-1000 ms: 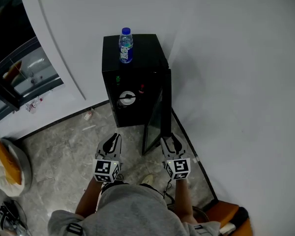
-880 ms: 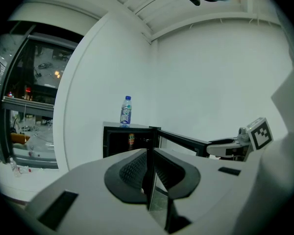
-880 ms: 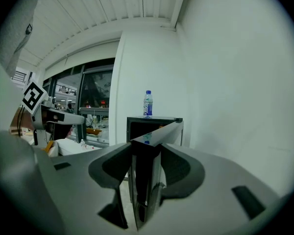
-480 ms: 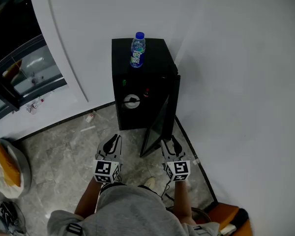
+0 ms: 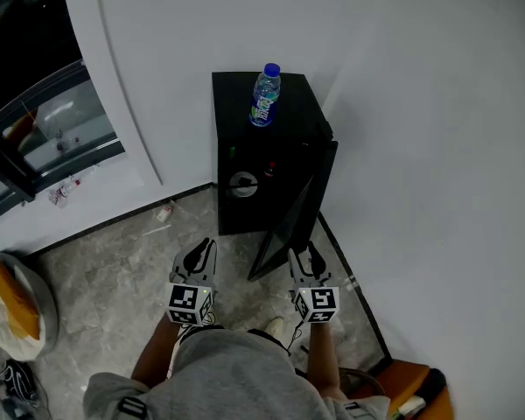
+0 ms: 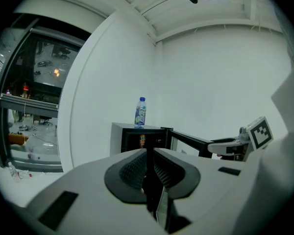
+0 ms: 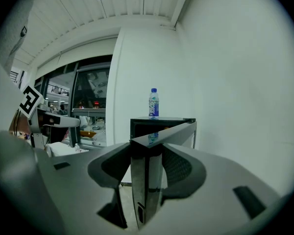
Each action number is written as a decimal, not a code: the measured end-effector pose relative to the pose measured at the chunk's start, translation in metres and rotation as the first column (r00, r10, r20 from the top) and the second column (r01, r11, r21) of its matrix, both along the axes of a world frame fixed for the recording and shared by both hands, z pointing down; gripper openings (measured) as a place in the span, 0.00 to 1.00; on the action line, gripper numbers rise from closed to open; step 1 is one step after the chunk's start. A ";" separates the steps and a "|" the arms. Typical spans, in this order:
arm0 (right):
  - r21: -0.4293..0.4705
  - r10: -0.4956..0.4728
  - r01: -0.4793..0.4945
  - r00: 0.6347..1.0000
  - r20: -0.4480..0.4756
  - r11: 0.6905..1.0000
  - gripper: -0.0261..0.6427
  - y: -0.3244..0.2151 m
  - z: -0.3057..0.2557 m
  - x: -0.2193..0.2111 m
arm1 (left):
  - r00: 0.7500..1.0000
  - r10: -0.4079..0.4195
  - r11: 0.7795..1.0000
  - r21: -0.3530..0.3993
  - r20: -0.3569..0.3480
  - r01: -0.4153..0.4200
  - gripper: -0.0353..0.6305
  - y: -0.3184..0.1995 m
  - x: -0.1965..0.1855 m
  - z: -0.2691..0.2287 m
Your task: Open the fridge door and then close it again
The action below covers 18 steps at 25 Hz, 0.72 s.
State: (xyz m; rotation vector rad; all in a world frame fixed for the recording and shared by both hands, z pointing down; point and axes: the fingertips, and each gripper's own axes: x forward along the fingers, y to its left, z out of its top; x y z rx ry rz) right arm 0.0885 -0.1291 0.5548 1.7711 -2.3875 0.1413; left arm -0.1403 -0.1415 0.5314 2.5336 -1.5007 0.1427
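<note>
Head view: a small black box-shaped fridge stands on the grey marbled floor, in the corner where the white walls meet. Its glossy black door is hinged at the fridge's right front corner and stands swung wide, its free edge toward the person. A clear plastic water bottle with a blue cap stands upright near the middle of the fridge's top. The left gripper hangs over the floor before the fridge's left front corner, apart from it. The right gripper is at the door's free edge.

Left gripper view: the left gripper's jaws are pressed together with nothing between them. The fridge, bottle and open door lie beyond.

Right gripper view: the right gripper's jaws pinch the door's free edge, one pad against each face.
</note>
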 end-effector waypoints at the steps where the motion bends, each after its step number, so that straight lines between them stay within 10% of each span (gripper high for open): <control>1: -0.002 0.006 -0.006 1.000 -0.001 1.000 0.35 -0.002 0.000 -0.003 | 1.000 0.004 1.000 0.000 -0.001 -0.004 0.12 -0.002 -0.004 0.000; 18: -0.004 0.090 -0.090 0.996 -0.002 0.996 0.32 -0.048 0.002 -0.068 | 0.999 0.054 0.999 -0.004 0.001 -0.054 0.12 -0.030 -0.074 0.008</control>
